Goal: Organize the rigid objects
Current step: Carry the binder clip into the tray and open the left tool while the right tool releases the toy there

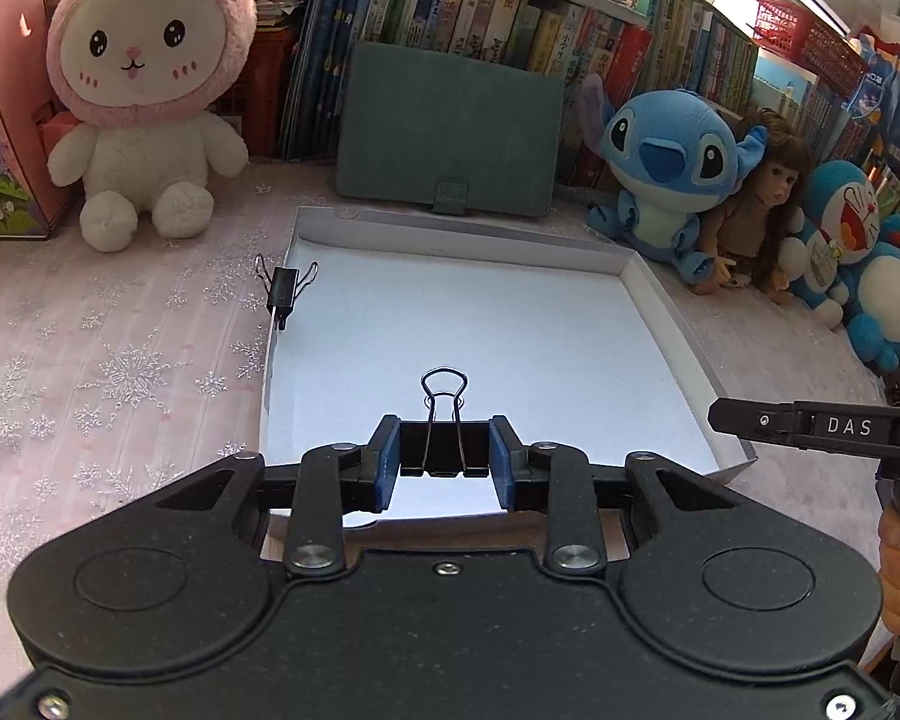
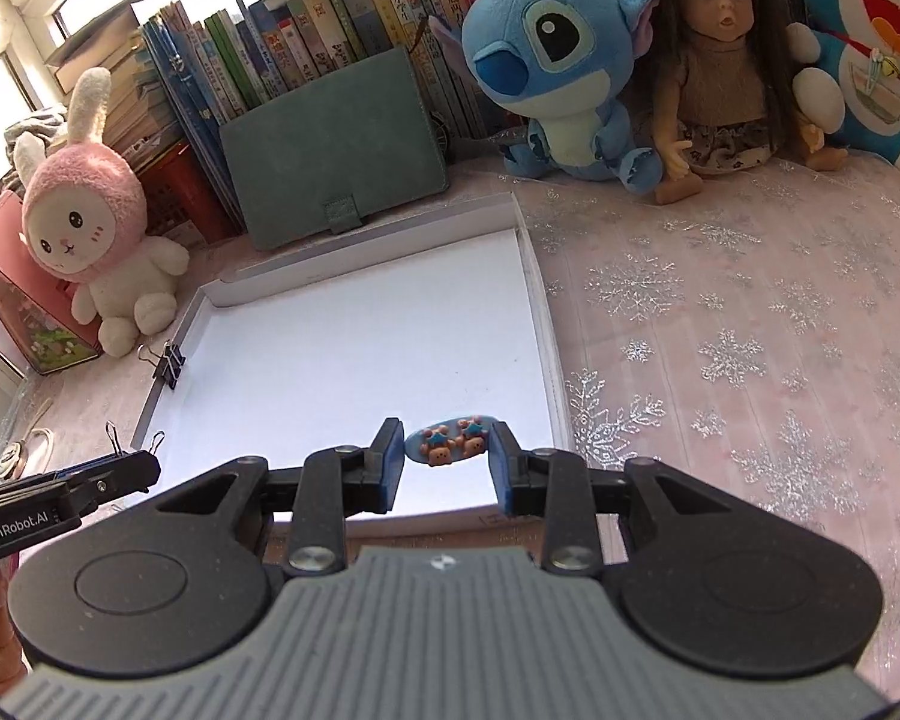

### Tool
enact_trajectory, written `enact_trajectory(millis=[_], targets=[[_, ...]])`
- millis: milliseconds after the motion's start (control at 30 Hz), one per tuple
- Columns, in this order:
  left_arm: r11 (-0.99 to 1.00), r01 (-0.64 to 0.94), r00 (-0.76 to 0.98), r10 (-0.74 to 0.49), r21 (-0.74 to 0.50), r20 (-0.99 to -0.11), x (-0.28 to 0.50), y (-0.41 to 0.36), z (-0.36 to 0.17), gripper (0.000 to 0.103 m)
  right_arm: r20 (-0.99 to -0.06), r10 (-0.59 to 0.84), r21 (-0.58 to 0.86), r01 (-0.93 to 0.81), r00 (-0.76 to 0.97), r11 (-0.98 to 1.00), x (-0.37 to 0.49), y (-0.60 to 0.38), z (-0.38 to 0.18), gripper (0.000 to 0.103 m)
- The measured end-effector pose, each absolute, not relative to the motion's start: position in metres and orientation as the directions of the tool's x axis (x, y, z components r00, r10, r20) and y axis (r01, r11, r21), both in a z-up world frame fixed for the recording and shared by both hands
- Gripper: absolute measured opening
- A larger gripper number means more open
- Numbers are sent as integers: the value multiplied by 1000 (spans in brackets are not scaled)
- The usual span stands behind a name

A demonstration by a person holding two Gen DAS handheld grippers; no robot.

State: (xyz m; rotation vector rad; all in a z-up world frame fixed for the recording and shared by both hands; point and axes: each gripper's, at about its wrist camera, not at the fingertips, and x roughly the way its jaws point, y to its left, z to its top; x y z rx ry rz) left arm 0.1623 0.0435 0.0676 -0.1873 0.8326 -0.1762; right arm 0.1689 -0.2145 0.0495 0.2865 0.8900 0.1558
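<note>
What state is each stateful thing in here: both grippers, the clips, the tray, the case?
left gripper: shut on large binder clip
large binder clip: held above the tray, handles forward
right gripper: shut on blue hair clip
blue hair clip: held crosswise between the pads
small binder clip: clamped on the tray's left wall
white tray: open, nothing lying inside
green case: closed, leaning on the books

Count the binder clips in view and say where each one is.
2. One binder clip is held between the left gripper's fingers; the other clip is clamped on the white tray's left wall. Others may be hidden.
</note>
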Motion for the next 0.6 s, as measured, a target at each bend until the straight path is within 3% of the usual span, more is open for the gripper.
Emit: enact_trajectory(millis=[600], targets=[[983, 30, 583, -163, -179, -796, 225, 25, 28, 29, -829, 165, 174, -33, 534, 984, 225, -172, 20, 36]])
